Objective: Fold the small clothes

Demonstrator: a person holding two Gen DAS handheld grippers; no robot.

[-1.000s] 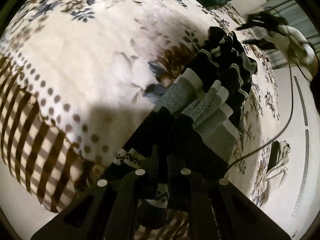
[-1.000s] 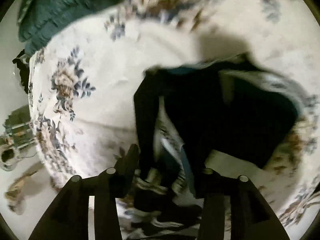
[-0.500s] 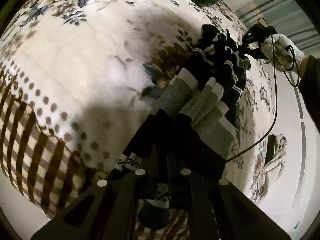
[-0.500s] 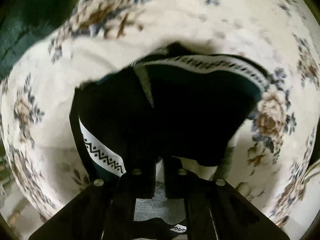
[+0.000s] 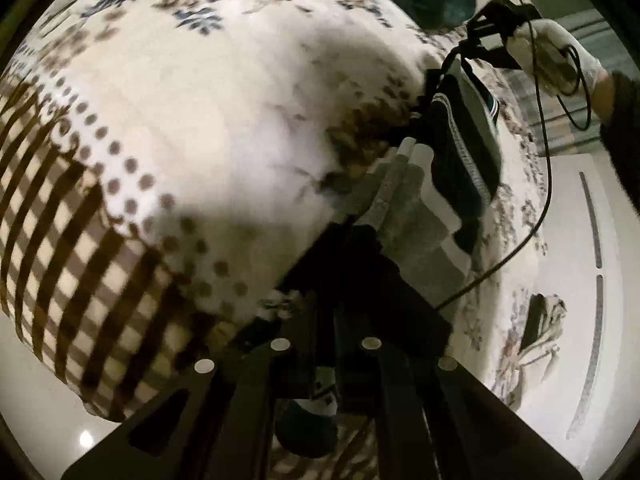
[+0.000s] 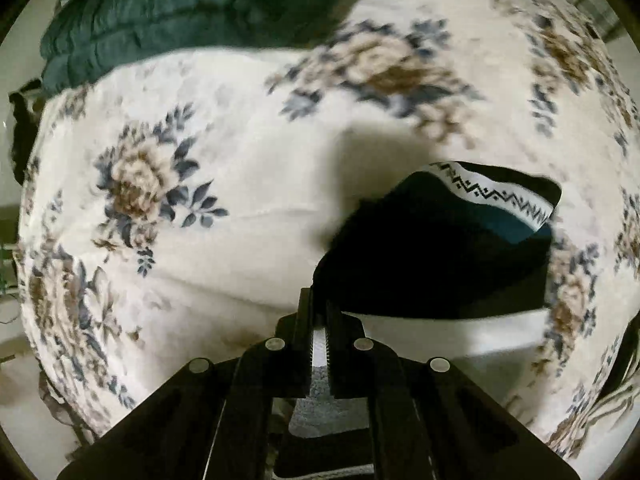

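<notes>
A small knit garment (image 5: 412, 216), black with grey and white stripes and a zigzag band, hangs stretched between my two grippers above a floral bed cover (image 5: 224, 120). My left gripper (image 5: 326, 320) is shut on its near black end. In the right wrist view my right gripper (image 6: 319, 316) is shut on the other end, and the black fabric (image 6: 440, 252) with its white zigzag band folds over to the right. The right gripper also shows in the left wrist view (image 5: 492, 36), held by a gloved hand (image 5: 556, 56).
A dark green quilted cushion (image 6: 168, 12) lies at the far edge of the bed. The cover has a brown checked border (image 5: 72, 248) at the bed's edge. More cloth (image 5: 540, 332) lies on the floor at the right. A black cable (image 5: 544, 184) hangs from the right gripper.
The right gripper has lifted and carried its end of the garment away, so the garment is pulled out longer. The bunched fabric in front of the right gripper now drapes to the right.
</notes>
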